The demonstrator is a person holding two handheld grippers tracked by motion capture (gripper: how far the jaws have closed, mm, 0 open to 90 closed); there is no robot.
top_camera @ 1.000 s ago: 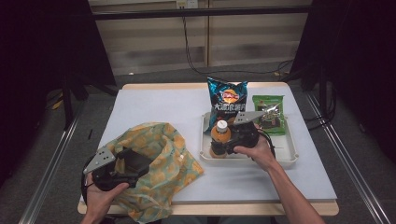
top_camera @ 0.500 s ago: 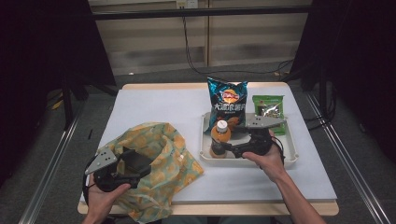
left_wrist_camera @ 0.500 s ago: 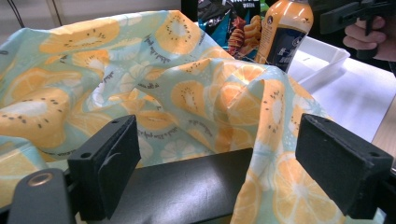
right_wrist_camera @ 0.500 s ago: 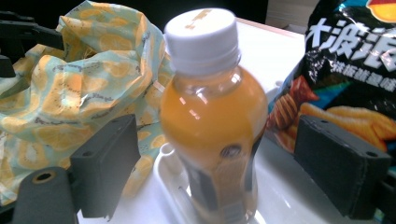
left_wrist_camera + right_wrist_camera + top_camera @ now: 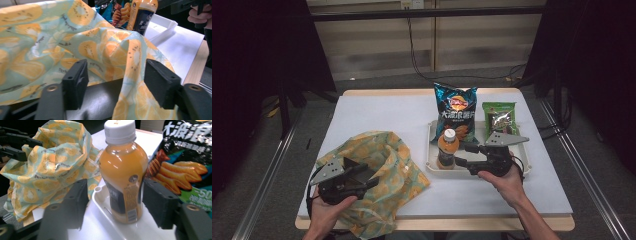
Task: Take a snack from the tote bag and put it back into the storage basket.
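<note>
Fingers of the right gripper standing one on each side of the orange juice bottle, just closed inward, with a gap on the left side and the right pad just beside the label; contact not certain, so not yet a firm grip

Bottle upright with white cap on, in the near left corner of the white tray on the worktop; same bottle in the high view, just ahead of the right gripper, which points left across the tray

Blue chip bag leaning upright at the tray's far left, directly behind the bottle; green snack packet at the tray's far right, apart from the bottle

Fingers of the left gripper also just closed inward, a fold of the orange-patterned cloth bag draped over the gripper between them, running close along the right pad; no clear pinch, left pad free of the cloth

Cloth bag crumpled at the near left of the worktop, well apart from the tray's contents, its right edge near the tray's left wall

Right hand wrapped round its gripper at the tray's near edge; left hand at the worktop's near left corner, under the bag's rim
</note>
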